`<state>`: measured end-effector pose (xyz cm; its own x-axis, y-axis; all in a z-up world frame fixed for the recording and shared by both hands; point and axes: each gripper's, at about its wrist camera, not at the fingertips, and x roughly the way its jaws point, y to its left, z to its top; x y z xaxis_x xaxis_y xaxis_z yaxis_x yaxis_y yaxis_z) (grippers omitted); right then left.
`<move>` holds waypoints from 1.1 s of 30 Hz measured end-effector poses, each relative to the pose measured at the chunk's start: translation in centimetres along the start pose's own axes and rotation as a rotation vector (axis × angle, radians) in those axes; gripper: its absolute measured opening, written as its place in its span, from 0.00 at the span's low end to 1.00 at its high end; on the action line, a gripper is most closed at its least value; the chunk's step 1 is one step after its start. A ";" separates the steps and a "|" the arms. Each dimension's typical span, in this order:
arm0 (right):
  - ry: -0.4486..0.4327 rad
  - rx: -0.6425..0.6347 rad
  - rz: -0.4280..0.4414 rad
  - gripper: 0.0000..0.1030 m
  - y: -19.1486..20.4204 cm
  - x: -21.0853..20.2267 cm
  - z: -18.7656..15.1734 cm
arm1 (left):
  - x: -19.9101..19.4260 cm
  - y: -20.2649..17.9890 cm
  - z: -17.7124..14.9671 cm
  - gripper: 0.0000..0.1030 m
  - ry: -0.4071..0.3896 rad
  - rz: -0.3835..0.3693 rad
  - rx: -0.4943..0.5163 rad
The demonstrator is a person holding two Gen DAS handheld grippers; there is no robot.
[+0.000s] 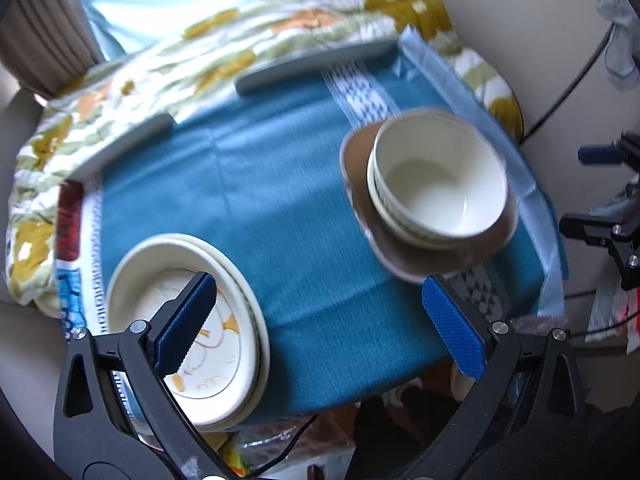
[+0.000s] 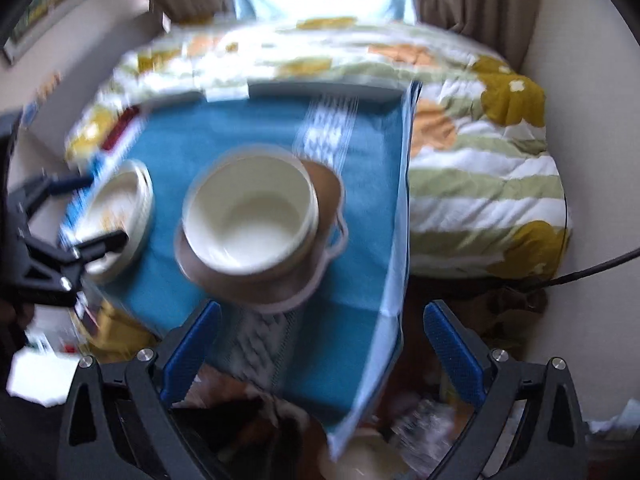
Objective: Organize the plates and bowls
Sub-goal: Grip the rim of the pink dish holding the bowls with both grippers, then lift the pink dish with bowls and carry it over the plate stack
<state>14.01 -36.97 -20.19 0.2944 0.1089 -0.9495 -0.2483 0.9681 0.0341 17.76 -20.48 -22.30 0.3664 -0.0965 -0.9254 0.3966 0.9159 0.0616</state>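
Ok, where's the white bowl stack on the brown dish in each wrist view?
Left wrist view: white bowl stack sits right of centre, nested on the brown dish, beyond the right finger.
Right wrist view: white bowl stack sits at centre, slightly left, above the open fingers.
Shared landmark: the patterned white stripe in the teal cloth, running just behind the dish.

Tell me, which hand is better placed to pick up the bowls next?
Probably the right. The right gripper hangs open just before the bowls on the brown dish; the left gripper, also open, sits nearer the plates.
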 end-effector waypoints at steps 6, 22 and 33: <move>0.090 -0.032 -0.065 0.98 -0.2 3.7 1.4 | 3.6 -0.1 1.2 0.96 0.080 -0.052 0.010; 0.181 -0.106 0.023 0.41 -0.4 10.0 3.1 | 10.0 -2.4 3.6 0.34 0.215 -0.155 0.056; 0.080 -0.108 0.104 0.15 0.0 10.7 2.3 | 10.0 -4.0 3.5 0.12 0.105 -0.145 0.086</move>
<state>19.28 -35.27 -29.67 0.1887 0.1851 -0.9644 -0.3730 0.9220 0.1040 22.83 -26.44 -30.50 0.2120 -0.1799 -0.9606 0.5114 0.8580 -0.0479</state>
